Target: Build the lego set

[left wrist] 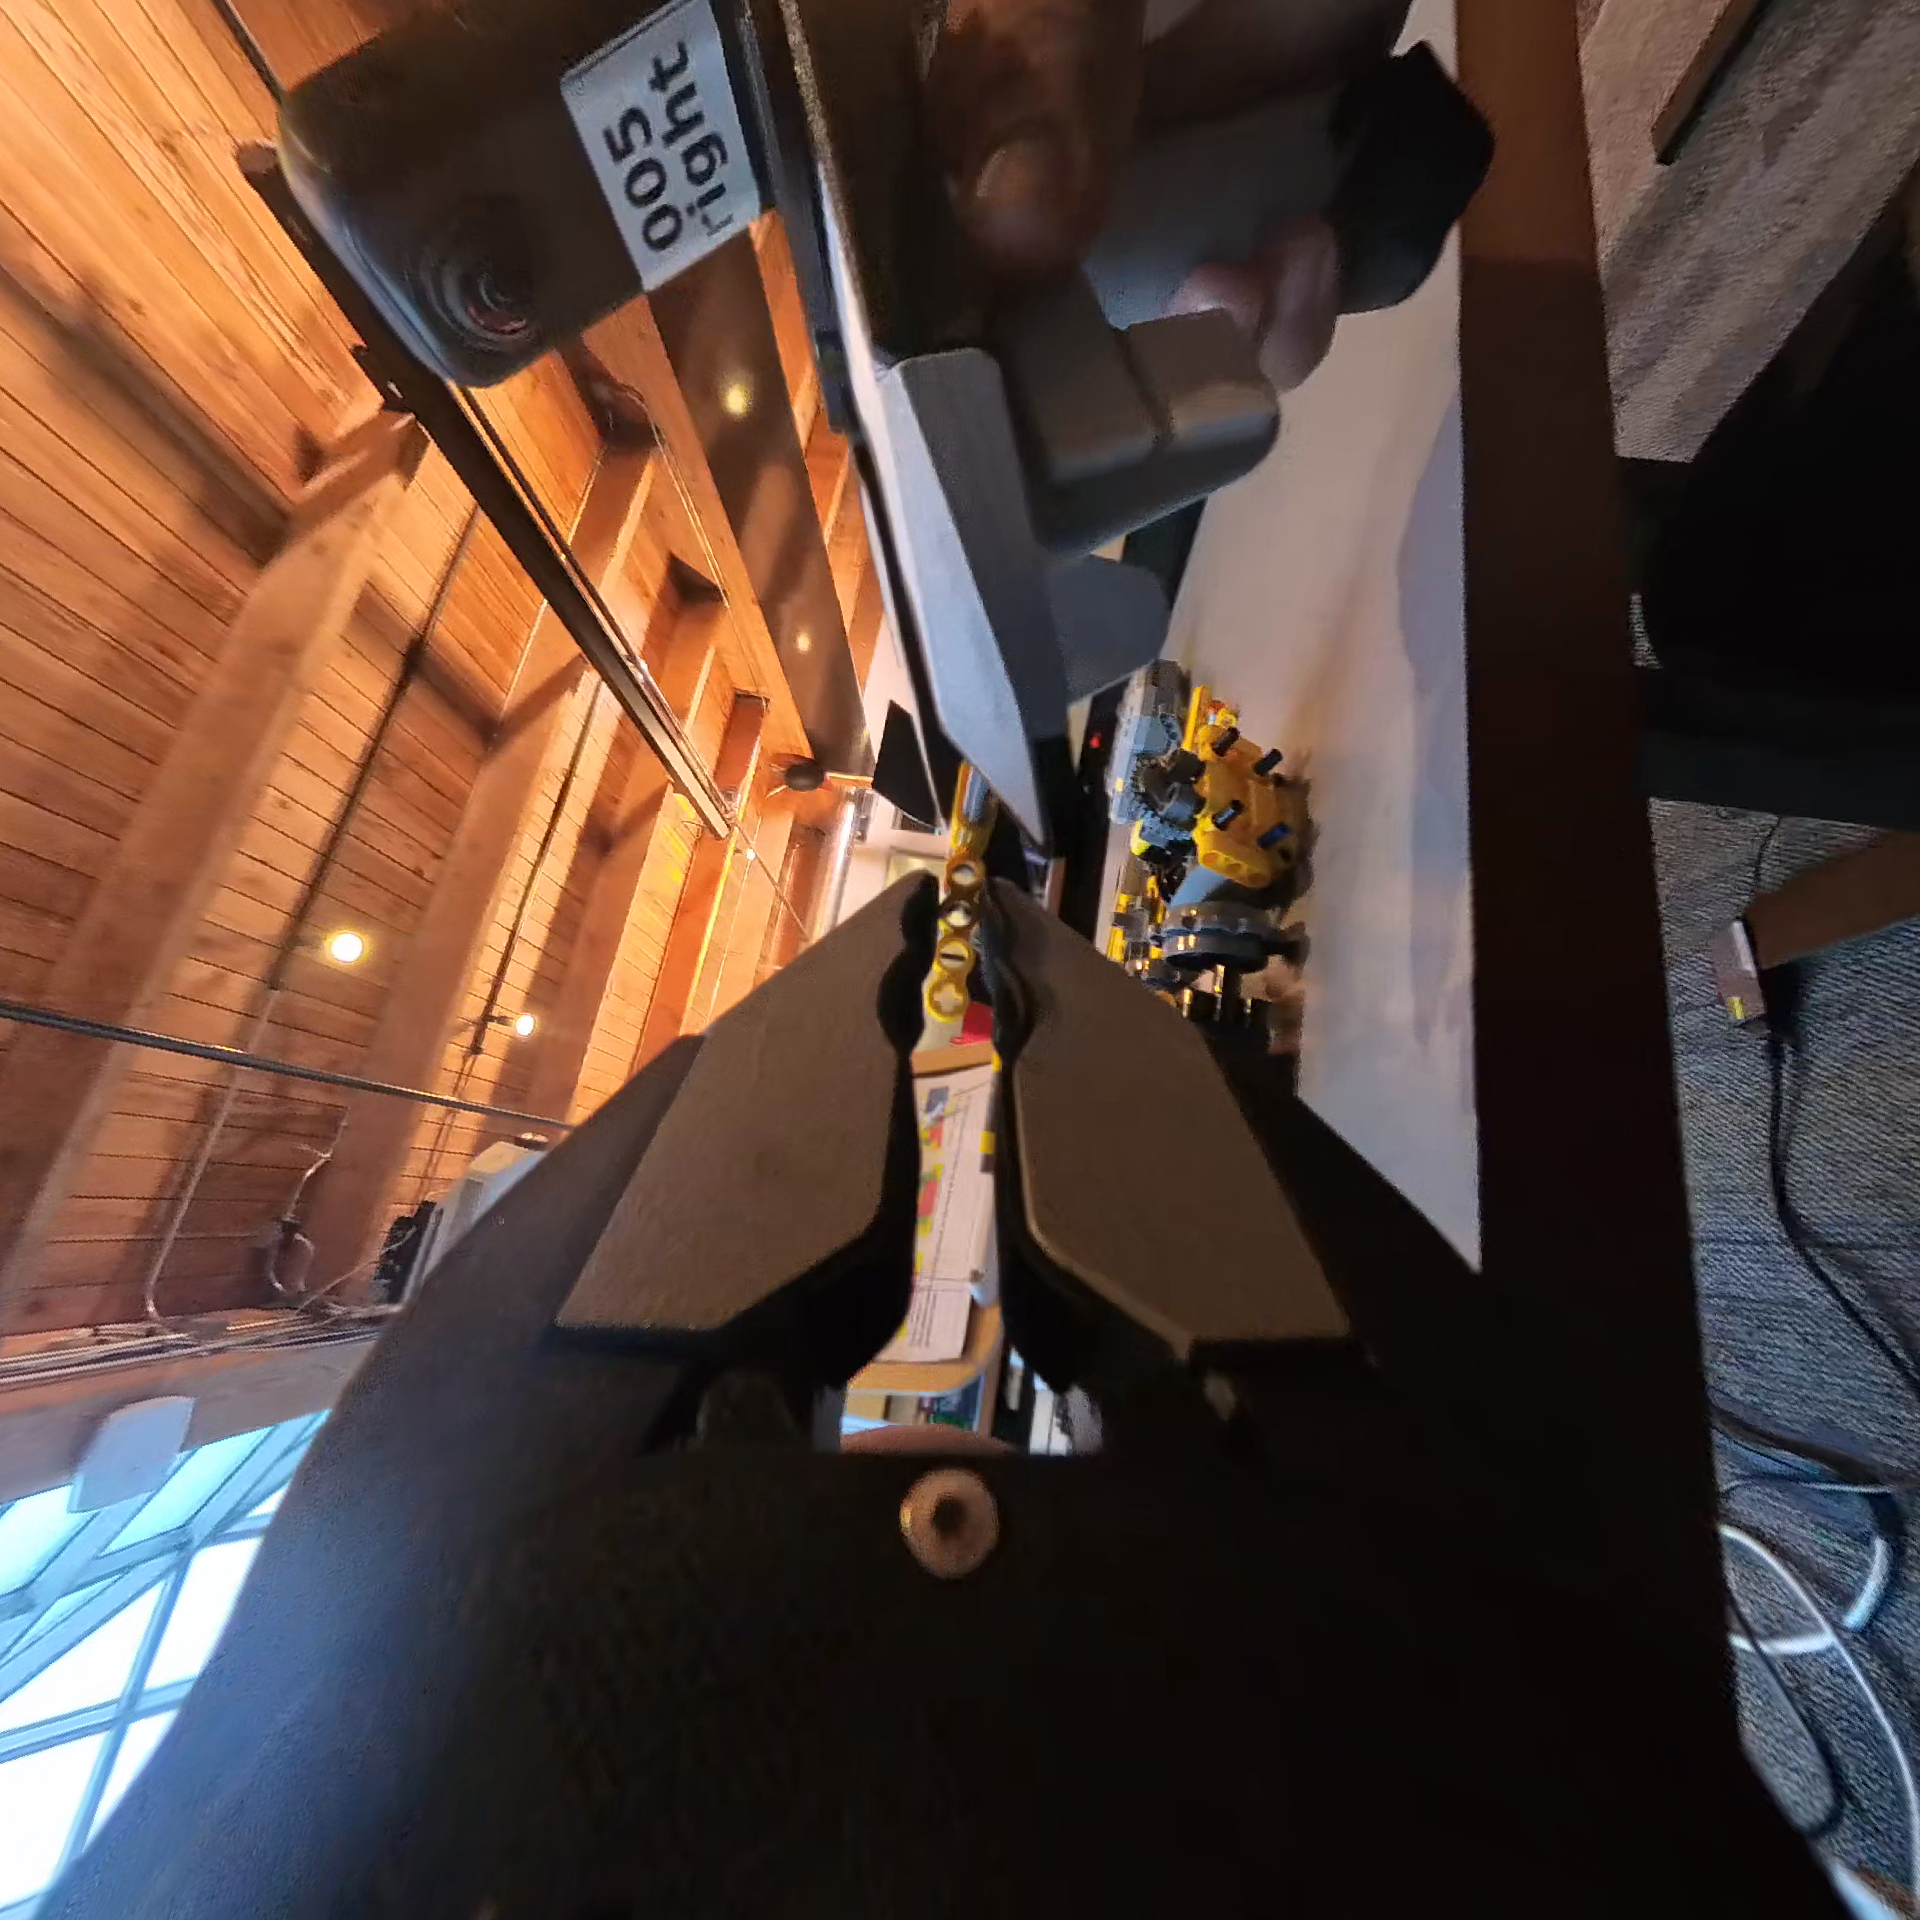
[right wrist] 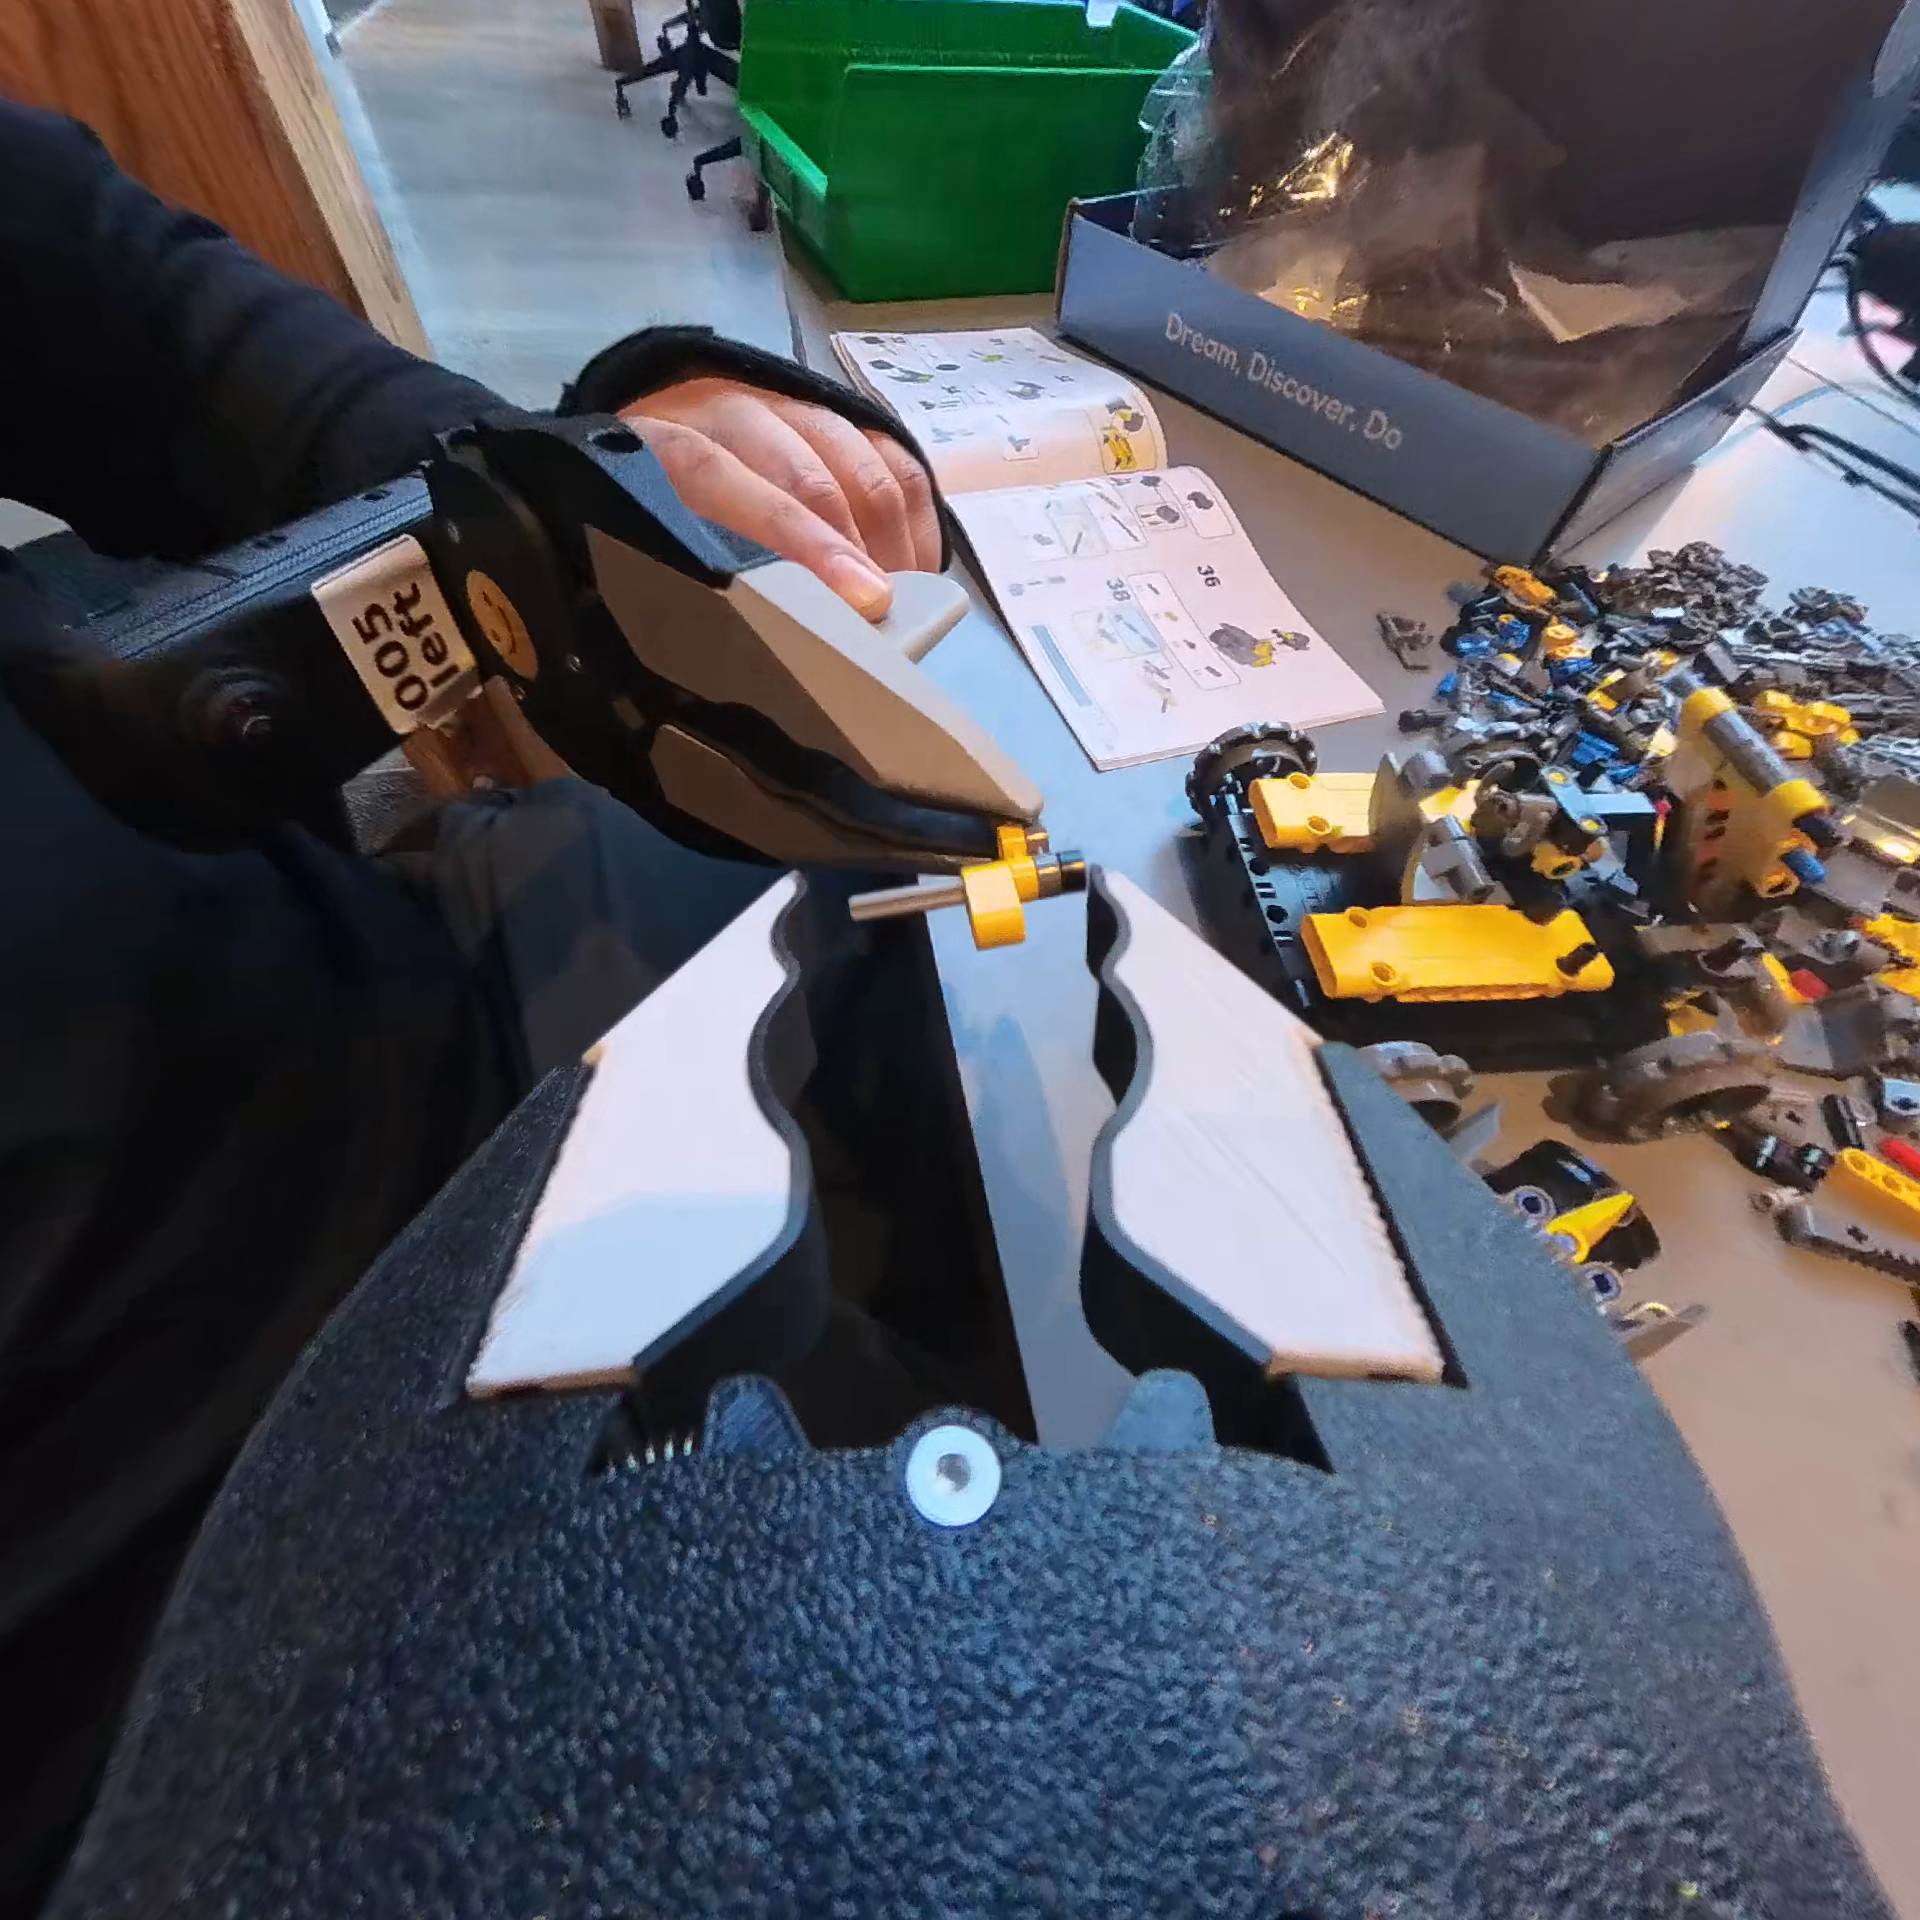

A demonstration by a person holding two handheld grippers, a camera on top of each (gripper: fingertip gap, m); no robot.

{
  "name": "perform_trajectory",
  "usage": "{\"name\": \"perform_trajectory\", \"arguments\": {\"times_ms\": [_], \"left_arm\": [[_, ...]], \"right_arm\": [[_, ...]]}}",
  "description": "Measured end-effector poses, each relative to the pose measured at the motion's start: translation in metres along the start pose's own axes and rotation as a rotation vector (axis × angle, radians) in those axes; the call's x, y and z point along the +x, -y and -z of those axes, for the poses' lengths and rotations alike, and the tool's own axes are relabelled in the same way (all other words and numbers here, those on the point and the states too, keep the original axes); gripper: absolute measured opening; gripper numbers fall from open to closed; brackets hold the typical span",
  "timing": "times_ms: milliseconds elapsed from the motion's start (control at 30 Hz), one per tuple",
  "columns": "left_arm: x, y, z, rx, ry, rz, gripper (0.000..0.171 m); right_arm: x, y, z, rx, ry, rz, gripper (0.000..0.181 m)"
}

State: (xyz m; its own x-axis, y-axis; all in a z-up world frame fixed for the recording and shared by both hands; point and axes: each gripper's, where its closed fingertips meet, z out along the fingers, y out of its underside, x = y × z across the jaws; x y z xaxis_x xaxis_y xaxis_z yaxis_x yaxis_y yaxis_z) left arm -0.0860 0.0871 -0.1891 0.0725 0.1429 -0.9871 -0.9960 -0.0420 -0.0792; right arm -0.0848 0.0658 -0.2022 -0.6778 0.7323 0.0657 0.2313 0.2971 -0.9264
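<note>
Your left gripper (left wrist: 961,914) has its jaws pressed tight on a small yellow piece (right wrist: 997,888). You hold the piece up in the air, just off the near edge of the table (right wrist: 1714,1455). A grey rod (right wrist: 894,900) sticks out of one side of it and a black pin (right wrist: 1062,862) out of the other.

Your right gripper (right wrist: 948,881) has its jaws spread wide, and nothing is in them. The piece sits between its two tips. One tip is right by the black pin. I cannot tell if it touches.

On the table, to the right, sits a half-built model (right wrist: 1434,894) in yellow and black. It has a wheel at one end and gears on top. The small piece is well apart from it and not joined to it.

Past the model lies a big pile (right wrist: 1662,665) of loose parts, so many parts are not on the model. More parts and wheels lie near the front of the table.

A booklet (right wrist: 1143,582) lies open beside the model. Behind it is a dark box (right wrist: 1330,405) with a clear bag in it. A green bin (right wrist: 935,156) stands farther back.
</note>
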Motion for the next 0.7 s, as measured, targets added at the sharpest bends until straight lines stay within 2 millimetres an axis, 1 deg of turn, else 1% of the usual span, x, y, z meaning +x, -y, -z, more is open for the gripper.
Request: {"name": "perform_trajectory", "arguments": {"times_ms": [133, 267, 333, 367, 433, 500, 533, 600, 667, 700], "left_arm": [[-0.001, 0.001, 0.000, 0.009, 0.019, -0.010, 0.006], [-0.003, 0.001, 0.001, 0.012, 0.038, 0.000, 0.006], [-0.004, 0.000, 0.000, 0.012, 0.053, 0.030, 0.005], [-0.006, -0.001, 0.001, 0.013, 0.069, 0.050, 0.006], [-0.011, -0.004, 0.004, 0.018, 0.071, 0.137, 0.003], [-0.011, -0.008, 0.008, 0.027, 0.005, 0.288, 0.001], [-0.008, -0.008, 0.009, 0.036, -0.058, 0.404, 0.000], [0.005, -0.011, 0.005, -0.013, -0.252, 0.736, 0.000], [0.008, -0.009, 0.000, -0.042, -0.391, 1.076, 0.014], [0.008, -0.004, -0.001, -0.030, -0.469, 1.222, 0.009]], "right_arm": [[0.000, 0.006, 0.003, 0.028, -0.011, 0.014, 0.043], [0.002, 0.007, 0.003, 0.023, -0.055, 0.094, 0.043], [0.005, 0.009, 0.003, 0.009, -0.115, 0.176, 0.043], [0.008, 0.009, 0.003, -0.005, -0.165, 0.239, 0.043], [0.017, 0.009, 0.006, -0.055, -0.296, 0.394, 0.043], [0.025, 0.008, 0.009, -0.112, -0.406, 0.530, 0.043], [0.026, 0.009, 0.011, -0.121, -0.446, 0.577, 0.043], [0.027, 0.012, 0.012, -0.122, -0.495, 0.630, 0.043], [0.028, 0.013, 0.012, -0.138, -0.535, 0.687, 0.043], [0.028, 0.011, 0.011, -0.159, -0.546, 0.718, 0.043]]}}
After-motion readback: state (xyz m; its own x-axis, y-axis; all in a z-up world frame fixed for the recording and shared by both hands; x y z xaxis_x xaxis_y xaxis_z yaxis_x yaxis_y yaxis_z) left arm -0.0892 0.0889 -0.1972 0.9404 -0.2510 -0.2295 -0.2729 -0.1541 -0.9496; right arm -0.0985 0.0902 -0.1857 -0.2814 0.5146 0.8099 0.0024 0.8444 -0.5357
